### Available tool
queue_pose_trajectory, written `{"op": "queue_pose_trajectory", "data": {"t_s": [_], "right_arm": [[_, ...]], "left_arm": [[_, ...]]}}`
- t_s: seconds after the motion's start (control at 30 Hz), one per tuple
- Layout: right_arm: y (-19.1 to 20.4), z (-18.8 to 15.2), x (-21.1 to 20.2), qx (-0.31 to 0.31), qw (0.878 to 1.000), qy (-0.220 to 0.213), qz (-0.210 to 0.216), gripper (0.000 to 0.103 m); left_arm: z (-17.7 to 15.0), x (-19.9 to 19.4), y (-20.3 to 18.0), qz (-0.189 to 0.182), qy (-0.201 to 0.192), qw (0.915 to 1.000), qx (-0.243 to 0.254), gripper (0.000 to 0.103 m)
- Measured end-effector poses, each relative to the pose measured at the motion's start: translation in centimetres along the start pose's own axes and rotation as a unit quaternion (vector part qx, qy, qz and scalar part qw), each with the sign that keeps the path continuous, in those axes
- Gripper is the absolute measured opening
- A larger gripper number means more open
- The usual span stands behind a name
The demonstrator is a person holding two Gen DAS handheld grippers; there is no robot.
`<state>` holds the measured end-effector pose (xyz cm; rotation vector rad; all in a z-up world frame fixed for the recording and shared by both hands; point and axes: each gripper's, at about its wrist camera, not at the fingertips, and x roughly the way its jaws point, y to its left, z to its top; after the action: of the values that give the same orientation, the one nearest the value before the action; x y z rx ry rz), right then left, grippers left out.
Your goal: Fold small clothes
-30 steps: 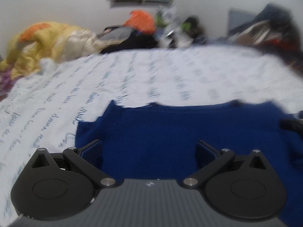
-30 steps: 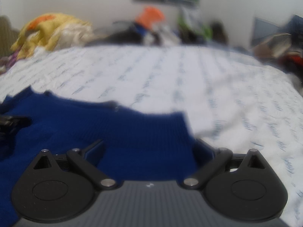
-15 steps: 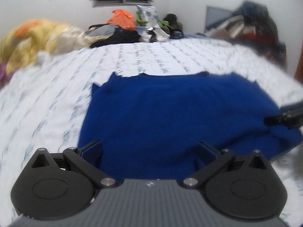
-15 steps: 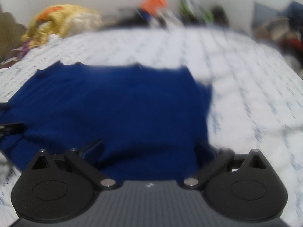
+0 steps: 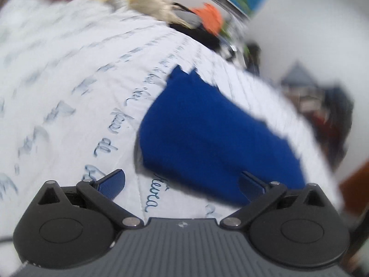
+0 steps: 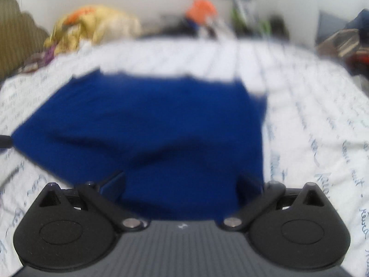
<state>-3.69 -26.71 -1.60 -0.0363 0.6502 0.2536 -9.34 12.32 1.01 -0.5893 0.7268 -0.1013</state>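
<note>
A dark blue knit garment [image 5: 207, 133] lies spread on a white bedsheet with blue script [image 5: 69, 92]. In the tilted, blurred left wrist view my left gripper [image 5: 182, 184] is open and empty, hovering over the sheet at the garment's near left corner. In the right wrist view the garment [image 6: 150, 127] fills the middle. My right gripper [image 6: 182, 182] is open above its near edge, with the cloth showing between the fingers but not pinched.
A yellow bedding heap [image 6: 92, 27] lies at the bed's far left. Orange and dark clothes [image 6: 200, 11] are piled against the far wall. More clutter [image 6: 341, 41] sits at the far right. The bedsheet [image 6: 311, 115] spreads on every side of the garment.
Both grippers have drawn back from the garment. The left one has swung left and tilted, now over bare sheet at the garment's corner. The garment lies flatter, further from the cameras.
</note>
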Motion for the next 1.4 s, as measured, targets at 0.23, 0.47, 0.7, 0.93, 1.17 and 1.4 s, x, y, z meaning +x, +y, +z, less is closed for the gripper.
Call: {"op": "queue_pose_trajectory", "data": {"t_s": [0.23, 0.47, 0.7, 0.93, 1.17, 1.4], "right_arm": [[0.1, -0.8, 1.0, -0.012, 1.000, 0.006, 0.003, 0.103], [-0.3, -0.5, 0.3, 0.004, 1.000, -0.001, 0.021, 0.103], [-2.3, -0.2, -0.7, 0.073, 0.995, -0.019, 0.064, 0.103], [-13.7, 3.5, -2.8, 0.385, 0.888, -0.055, 0.244, 0.103], [-15.3, 5.4, 3.8, 0.431, 0.842, 0.049, 0.321, 0.103], [-14.3, 5.0, 6.9, 0.418, 0.855, 0.081, 0.296, 0.103]], "left_arm": [[1.8, 2.5, 1.5, -0.069, 0.010, 0.9844, -0.162, 0.102], [2.3, 3.0, -1.5, 0.034, -0.009, 0.9918, -0.123, 0.063], [2.2, 2.9, -3.4, 0.138, -0.023, 0.9888, -0.052, 0.007], [-1.6, 2.9, -19.3, -0.005, -0.085, 0.9563, 0.280, 0.006], [-10.2, 5.2, -24.9, -0.114, -0.025, 0.8986, 0.423, 0.006], [-10.6, 5.5, -24.4, -0.121, 0.000, 0.8975, 0.424, 0.006]]}}
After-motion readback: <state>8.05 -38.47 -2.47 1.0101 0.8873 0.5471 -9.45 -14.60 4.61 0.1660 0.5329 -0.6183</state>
